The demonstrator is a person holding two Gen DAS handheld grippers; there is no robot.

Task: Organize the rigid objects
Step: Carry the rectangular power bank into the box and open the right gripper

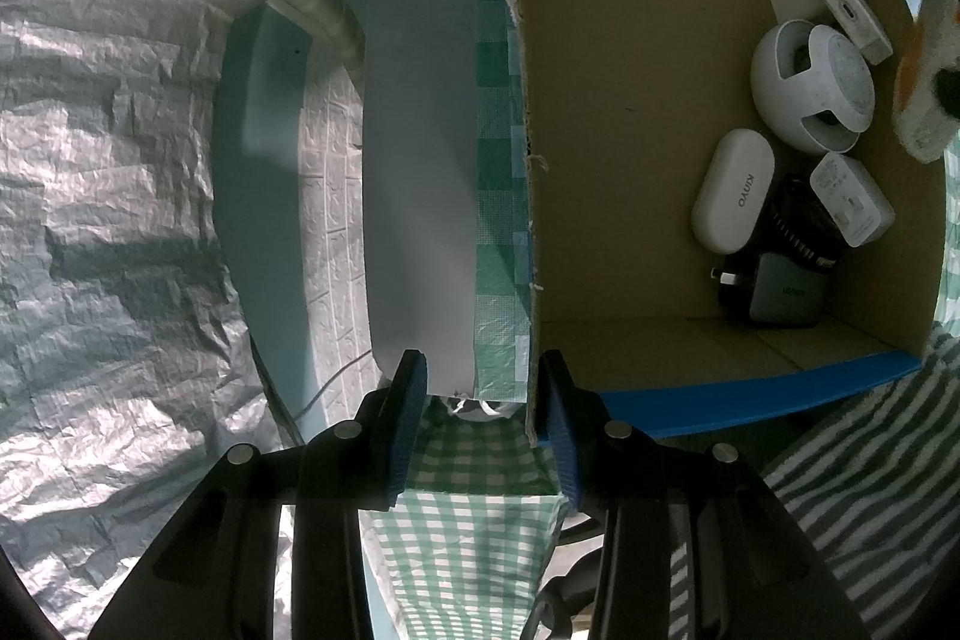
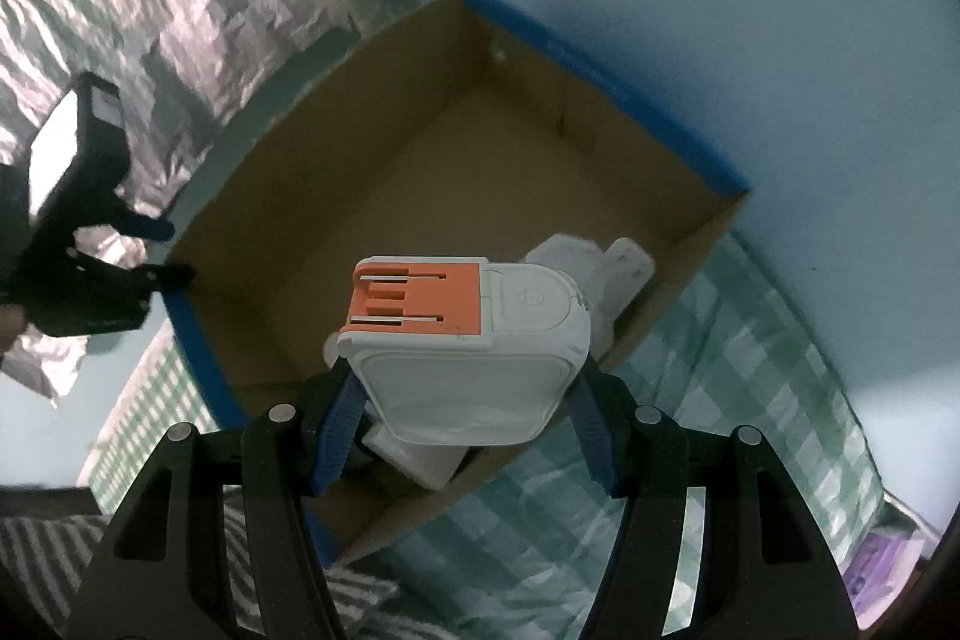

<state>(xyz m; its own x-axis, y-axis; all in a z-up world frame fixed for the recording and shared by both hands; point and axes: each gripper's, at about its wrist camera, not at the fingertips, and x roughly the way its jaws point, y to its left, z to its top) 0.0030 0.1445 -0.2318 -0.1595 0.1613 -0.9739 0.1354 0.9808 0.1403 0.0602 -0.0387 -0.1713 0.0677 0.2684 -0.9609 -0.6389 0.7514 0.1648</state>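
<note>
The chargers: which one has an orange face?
The white adapter gripped in the right tongs above the cardboard box; its pronged end is orange. Those lying in the box are plain white, black or grey.

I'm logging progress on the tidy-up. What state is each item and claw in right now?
Cardboard box: open-topped, partly filled.
Left claw: closed on the box's wall.
Right claw: shut on the white-and-orange adapter, above the box.
White oval case: closed, lying in the box.
Grey charger: in the box, prongs out.
</note>
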